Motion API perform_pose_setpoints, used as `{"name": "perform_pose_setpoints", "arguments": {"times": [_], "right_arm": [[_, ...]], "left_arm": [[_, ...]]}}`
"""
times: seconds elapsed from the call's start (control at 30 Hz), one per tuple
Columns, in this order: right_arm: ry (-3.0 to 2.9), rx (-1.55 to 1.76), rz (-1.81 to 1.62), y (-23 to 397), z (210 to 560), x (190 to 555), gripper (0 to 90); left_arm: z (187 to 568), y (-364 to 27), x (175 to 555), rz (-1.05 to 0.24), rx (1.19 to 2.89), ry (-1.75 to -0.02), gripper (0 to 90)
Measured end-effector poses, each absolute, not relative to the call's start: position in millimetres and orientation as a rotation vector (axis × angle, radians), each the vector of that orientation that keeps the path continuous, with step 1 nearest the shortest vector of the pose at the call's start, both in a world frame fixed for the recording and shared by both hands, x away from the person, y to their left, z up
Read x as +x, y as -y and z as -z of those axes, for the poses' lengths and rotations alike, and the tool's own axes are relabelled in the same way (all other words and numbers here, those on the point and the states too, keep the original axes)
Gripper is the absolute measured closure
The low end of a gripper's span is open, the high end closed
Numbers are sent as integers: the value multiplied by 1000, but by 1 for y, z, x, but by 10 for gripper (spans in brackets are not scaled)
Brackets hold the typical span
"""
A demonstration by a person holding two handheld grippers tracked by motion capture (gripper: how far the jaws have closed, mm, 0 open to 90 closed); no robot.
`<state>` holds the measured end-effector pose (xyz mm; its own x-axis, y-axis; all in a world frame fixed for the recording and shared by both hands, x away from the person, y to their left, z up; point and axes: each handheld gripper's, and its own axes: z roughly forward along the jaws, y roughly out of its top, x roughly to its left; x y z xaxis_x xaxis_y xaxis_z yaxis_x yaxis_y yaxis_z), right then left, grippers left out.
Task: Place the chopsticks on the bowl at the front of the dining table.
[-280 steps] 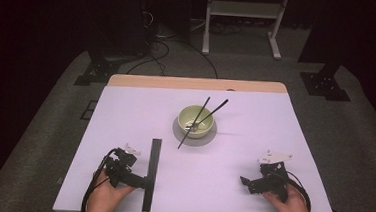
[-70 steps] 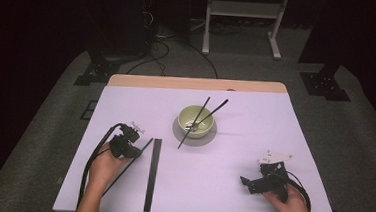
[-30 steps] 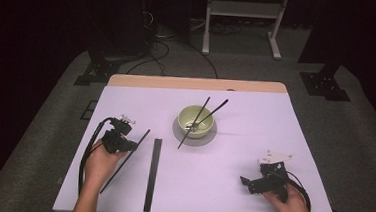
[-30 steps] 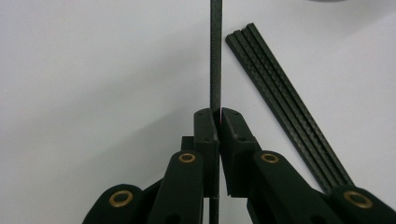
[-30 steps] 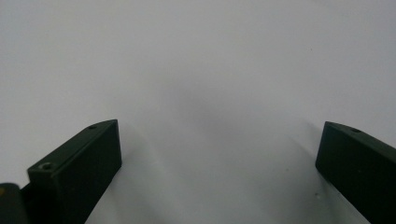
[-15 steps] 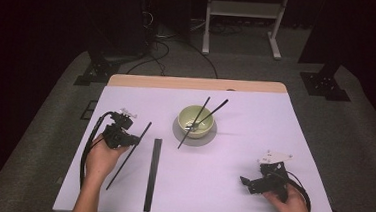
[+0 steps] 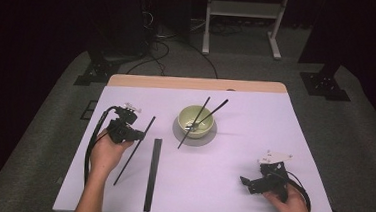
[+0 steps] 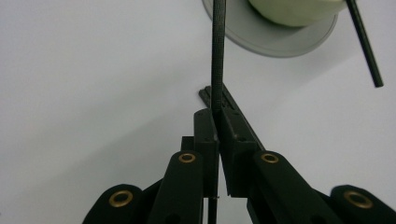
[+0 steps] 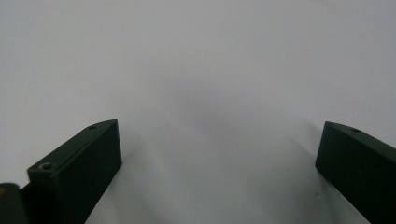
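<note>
My left gripper (image 7: 135,132) is shut on a thin black stick (image 7: 131,152), which hangs slanted above the table at its left side. In the left gripper view the stick (image 8: 217,51) runs straight up from the closed jaws (image 8: 215,114) toward a pale green bowl (image 8: 294,7) on a grey saucer (image 8: 275,42). The bowl (image 7: 195,121) stands at the table's middle with two more black sticks (image 7: 201,118) leaning in it. My right gripper (image 7: 246,182) rests open on the white table at the front right, with nothing between its jaws (image 9: 219,135).
A flat black strip (image 7: 153,174) lies lengthwise on the white table top (image 7: 245,120), just right of the held stick. The end of one bowl stick (image 8: 369,56) reaches out past the saucer. Beyond the table's far wooden edge (image 7: 197,83) are cables and stand feet on the floor.
My left hand has risen and drifted a little away from the front edge, carrying the stick with it. The right hand and gripper have stayed put.
</note>
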<state>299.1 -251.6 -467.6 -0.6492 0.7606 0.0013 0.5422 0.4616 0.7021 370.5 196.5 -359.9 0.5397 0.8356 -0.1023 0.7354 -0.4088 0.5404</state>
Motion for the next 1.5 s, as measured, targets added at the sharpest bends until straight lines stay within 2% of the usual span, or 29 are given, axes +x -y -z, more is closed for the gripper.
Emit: {"name": "perform_pose_setpoints", "arguments": {"times": [1.5], "right_arm": [[-2401,1109,-986,252,468,299,0]], "left_arm": [[330,-142,419,-199,2238,-1186,857]]}}
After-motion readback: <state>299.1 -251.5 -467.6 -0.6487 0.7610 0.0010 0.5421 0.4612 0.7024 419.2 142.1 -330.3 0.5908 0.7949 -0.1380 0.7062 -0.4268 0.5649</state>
